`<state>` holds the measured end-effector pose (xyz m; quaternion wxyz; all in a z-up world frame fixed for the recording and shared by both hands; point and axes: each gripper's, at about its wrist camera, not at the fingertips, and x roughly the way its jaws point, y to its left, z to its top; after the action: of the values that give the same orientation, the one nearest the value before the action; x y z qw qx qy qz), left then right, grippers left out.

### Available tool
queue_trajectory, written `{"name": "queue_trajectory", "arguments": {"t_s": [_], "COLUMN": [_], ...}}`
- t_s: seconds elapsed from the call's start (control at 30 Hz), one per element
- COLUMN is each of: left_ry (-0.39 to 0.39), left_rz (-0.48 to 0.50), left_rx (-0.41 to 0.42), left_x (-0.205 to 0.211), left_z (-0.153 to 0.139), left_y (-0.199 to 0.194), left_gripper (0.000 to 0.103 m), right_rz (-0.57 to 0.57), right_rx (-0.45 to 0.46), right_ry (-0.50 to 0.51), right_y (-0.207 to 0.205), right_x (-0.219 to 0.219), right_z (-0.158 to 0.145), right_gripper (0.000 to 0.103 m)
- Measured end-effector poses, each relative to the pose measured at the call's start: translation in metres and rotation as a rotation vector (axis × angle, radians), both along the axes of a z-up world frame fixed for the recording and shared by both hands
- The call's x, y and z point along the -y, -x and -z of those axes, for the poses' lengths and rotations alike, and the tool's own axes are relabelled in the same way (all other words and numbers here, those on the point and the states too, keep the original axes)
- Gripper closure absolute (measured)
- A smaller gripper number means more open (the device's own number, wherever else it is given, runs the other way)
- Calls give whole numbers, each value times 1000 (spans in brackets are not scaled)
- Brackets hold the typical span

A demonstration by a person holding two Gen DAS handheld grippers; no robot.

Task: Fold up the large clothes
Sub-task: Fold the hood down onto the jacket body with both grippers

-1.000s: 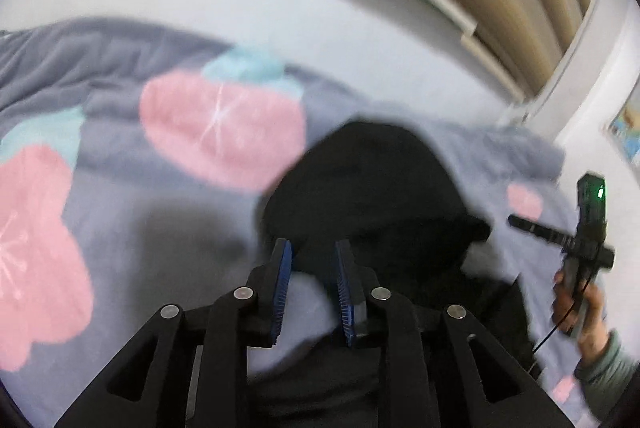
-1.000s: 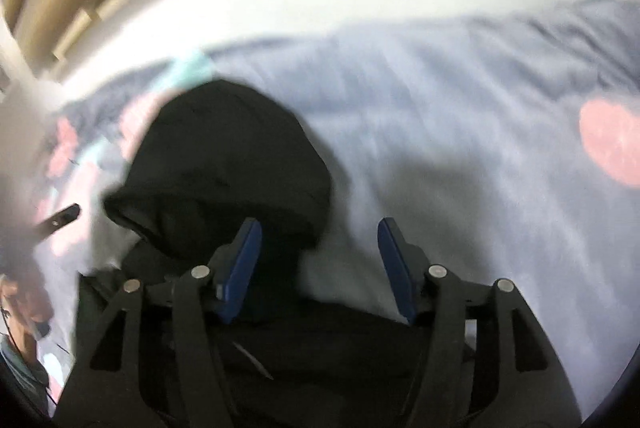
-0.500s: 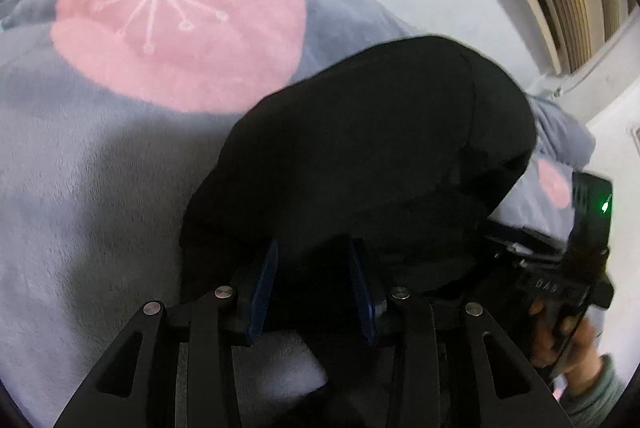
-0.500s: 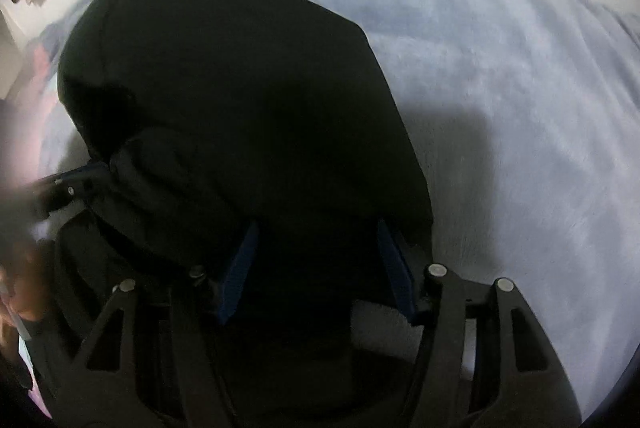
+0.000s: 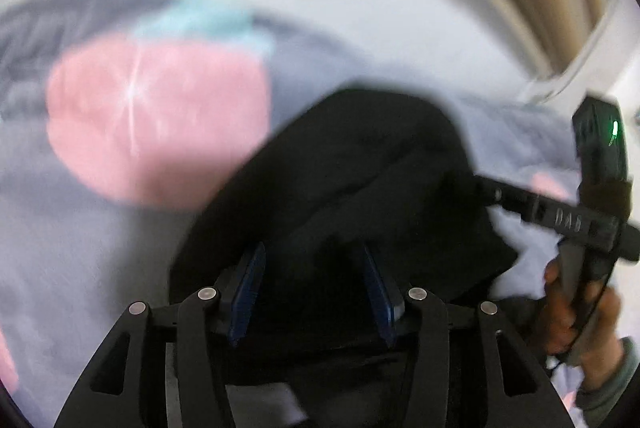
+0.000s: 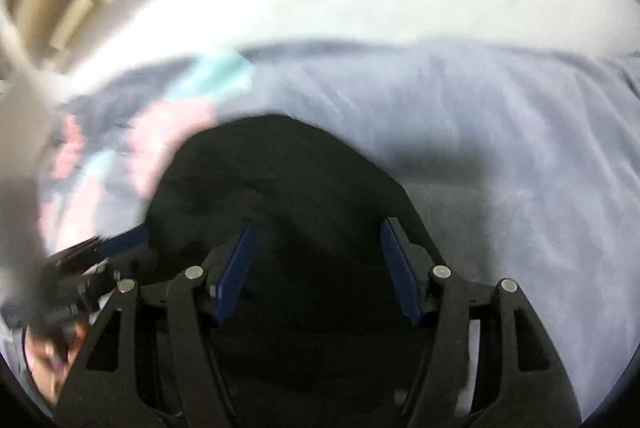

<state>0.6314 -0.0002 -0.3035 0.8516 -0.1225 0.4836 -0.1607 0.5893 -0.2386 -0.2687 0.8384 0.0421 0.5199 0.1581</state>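
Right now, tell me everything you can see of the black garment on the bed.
The black garment is dark, soft-looking cloth, blurred, bunched into a rounded, hood-like mound. It lies on the grey blanket printed with pink shapes. The left gripper, whose fingers have just been opening, and the right gripper each straddle it; neither visibly pinches it.

Black gripper frames (image 5: 316, 292), blue fingers (image 5: 250, 288), silver screws, grey-green sleeve (image 5: 612, 388)

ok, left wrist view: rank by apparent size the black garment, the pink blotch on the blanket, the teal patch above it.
1. black garment, largest, though it lies nearest the camera, which inflates it.
2. pink blotch, clearly smaller.
3. teal patch, smallest; its edges are blurred.
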Motion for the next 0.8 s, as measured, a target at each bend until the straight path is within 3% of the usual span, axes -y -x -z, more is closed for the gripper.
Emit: {"name": "queue_trajectory", "arguments": {"t_s": [0.07, 0.1, 0.2, 0.33, 0.43, 0.5, 0.57, 0.63, 0.7, 0.8], "left_ry": [10, 23, 16, 20, 93, 119, 100, 83, 59, 102], "left_rz": [7, 2, 6, 6, 39, 62, 40, -13, -78, -66], "left_rx": [-28, -8, -1, 11, 40, 79, 138, 165, 114, -39], "left_x": [-3, -5, -6, -11, -20, -26, -34, -43, -54, -63], "left_z": [26, 30, 27, 15, -10, -34, -52, -59, -50, -16], "left_y": [-2, 1, 0, 10, 17, 22, 23, 16, 1, -21], "left_gripper": [52, 52, 52, 52, 52, 51, 45, 26, 25, 25], "right_rz": [-13, -24, -38, -42, -50, -42, -16, 13, 40, 52], "right_rx": [-90, -83, -44, -49, -13, 18, 36, 21, -25, -116], "right_ry": [57, 82, 95, 29, -75, -85, -71, -83, -118, -213], "right_y": [-10, -8, -2, 6, 19, 25, 30, 26, 18, 9], "right_x": [-7, -9, -11, 9, 38, 57, 61, 79, 92, 97], "right_z": [32, 42, 34, 16, -8, -20, -25, -24, -18, 5], "right_gripper": [41, 41, 40, 40, 39, 35, 31, 28, 27, 27]}}
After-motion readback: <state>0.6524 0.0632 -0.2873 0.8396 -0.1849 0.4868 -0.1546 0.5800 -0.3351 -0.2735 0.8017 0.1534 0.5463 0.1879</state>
